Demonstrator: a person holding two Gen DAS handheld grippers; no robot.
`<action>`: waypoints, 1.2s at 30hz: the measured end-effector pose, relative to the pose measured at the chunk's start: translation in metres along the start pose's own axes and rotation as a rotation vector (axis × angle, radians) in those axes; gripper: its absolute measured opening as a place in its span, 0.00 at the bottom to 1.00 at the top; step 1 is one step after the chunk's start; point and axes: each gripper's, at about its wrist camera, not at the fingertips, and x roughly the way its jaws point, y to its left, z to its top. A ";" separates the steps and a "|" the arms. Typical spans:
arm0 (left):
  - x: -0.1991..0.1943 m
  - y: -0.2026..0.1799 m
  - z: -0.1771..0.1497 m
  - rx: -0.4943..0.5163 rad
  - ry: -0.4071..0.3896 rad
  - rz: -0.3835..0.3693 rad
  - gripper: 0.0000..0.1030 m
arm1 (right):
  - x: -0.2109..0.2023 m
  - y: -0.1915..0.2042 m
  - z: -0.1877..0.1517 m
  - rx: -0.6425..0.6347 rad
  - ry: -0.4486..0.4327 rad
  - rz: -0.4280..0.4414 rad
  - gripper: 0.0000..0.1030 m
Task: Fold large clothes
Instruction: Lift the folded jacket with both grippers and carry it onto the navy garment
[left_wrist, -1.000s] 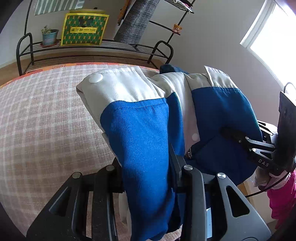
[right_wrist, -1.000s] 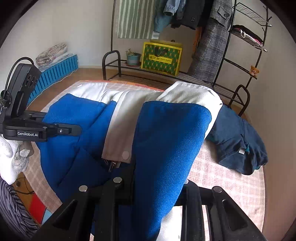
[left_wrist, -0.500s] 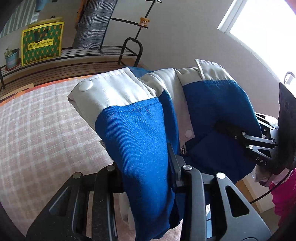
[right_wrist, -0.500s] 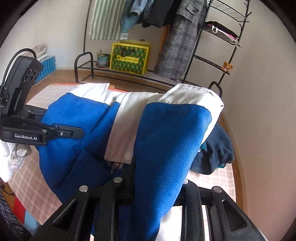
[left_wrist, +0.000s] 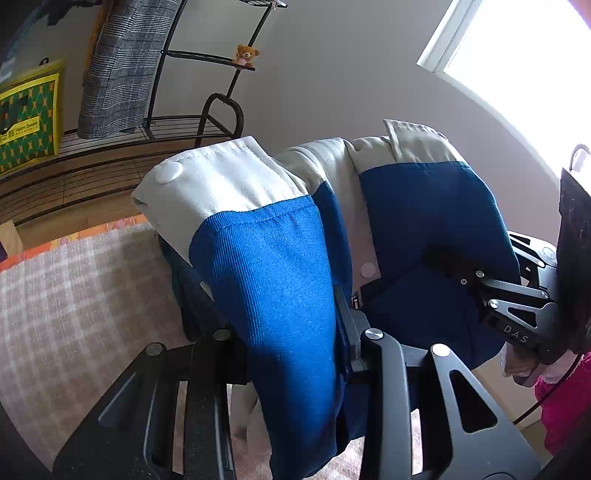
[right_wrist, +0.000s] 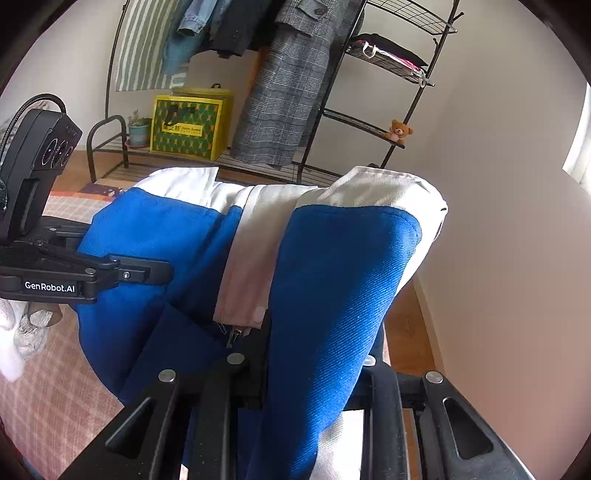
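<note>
A blue and cream jacket (left_wrist: 280, 266) with round snaps hangs between both grippers, lifted above the checked surface (left_wrist: 74, 295). My left gripper (left_wrist: 291, 354) is shut on one blue fold of it; cloth drapes over and hides the fingertips. My right gripper (right_wrist: 306, 365) is shut on another fold of the jacket (right_wrist: 332, 280). The right gripper also shows at the right of the left wrist view (left_wrist: 461, 269), and the left gripper at the left of the right wrist view (right_wrist: 147, 271), both buried in the blue cloth.
A black metal clothes rack (right_wrist: 369, 122) with a grey plaid coat (right_wrist: 280, 92), a yellow-green bag (right_wrist: 188, 125) and a small teddy bear (right_wrist: 397, 131) stands behind. A wall (right_wrist: 498, 221) is close on the right, a bright window (left_wrist: 517, 66) beside it. Wooden floor (right_wrist: 406, 332) shows below.
Both grippers have lifted the jacket and swung to the right, toward the wall. The dark blue garment seen on the surface has dropped from the right wrist view.
</note>
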 end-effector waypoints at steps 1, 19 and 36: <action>0.006 0.000 0.010 -0.004 -0.003 0.000 0.31 | 0.005 -0.007 0.006 0.002 -0.002 -0.005 0.23; 0.117 0.062 0.075 -0.086 0.048 0.111 0.31 | 0.159 -0.082 0.035 0.067 0.087 0.097 0.24; 0.081 0.075 0.061 -0.030 -0.010 0.311 0.67 | 0.166 -0.107 -0.006 0.180 0.196 -0.162 0.69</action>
